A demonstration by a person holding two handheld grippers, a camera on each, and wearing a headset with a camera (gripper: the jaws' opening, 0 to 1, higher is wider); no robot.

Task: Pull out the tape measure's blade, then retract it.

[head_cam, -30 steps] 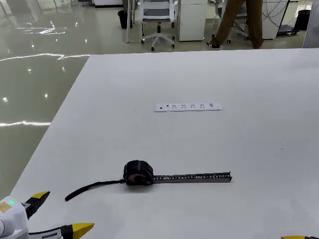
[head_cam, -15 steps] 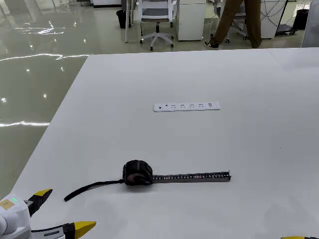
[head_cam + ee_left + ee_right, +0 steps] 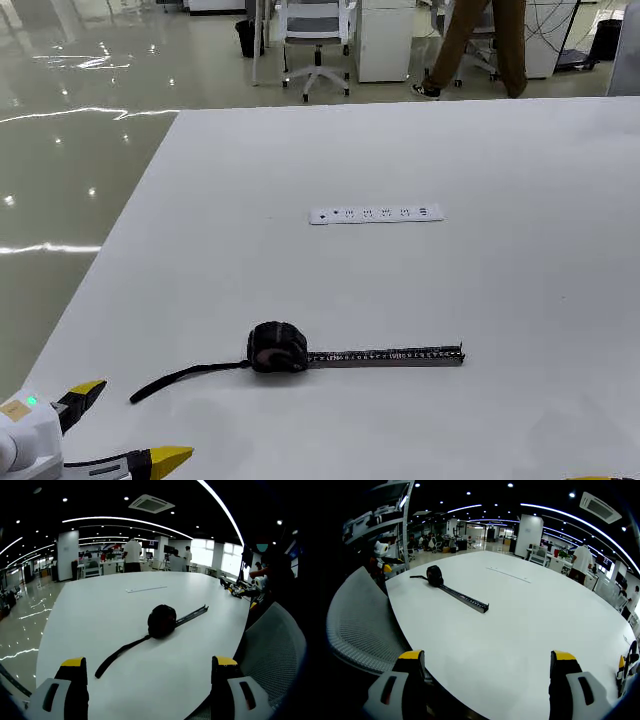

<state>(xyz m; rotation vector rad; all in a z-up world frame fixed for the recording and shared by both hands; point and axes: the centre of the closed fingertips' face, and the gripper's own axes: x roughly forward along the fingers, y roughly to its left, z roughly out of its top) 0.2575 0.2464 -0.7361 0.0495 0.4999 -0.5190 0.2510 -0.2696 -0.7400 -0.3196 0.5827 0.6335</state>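
From the head view I see the tape measure (image 3: 277,348) lying on the white surface (image 3: 400,150), toward its near edge, a black round case resting on its side. Its blade (image 3: 385,356) is drawn out flat to the right, and the end hook lies on the surface well clear of the case. A black wrist strap (image 3: 185,379) trails from the case to the left. Farther back, well apart from the tape measure, lies a white power strip (image 3: 376,214). The left tongs (image 3: 125,425) hover at the bottom left corner with their yellow-tipped jaws spread, near the strap's loose end but not touching it. Beyond the surface stand an office chair (image 3: 317,30) and a person's legs (image 3: 480,40) on a glossy floor (image 3: 70,150). In the left gripper view, the jaws stand wide with nothing between them, and the case sits ahead of them with the strap running back toward me and the blade pointing away to the right. A grey mesh chair back (image 3: 275,650) sits low on the right. In the right gripper view, the right tongs (image 3: 487,655) are wide too and hold nothing. The tape measure lies well ahead on the left, and the hooked end of the blade is its nearest part.
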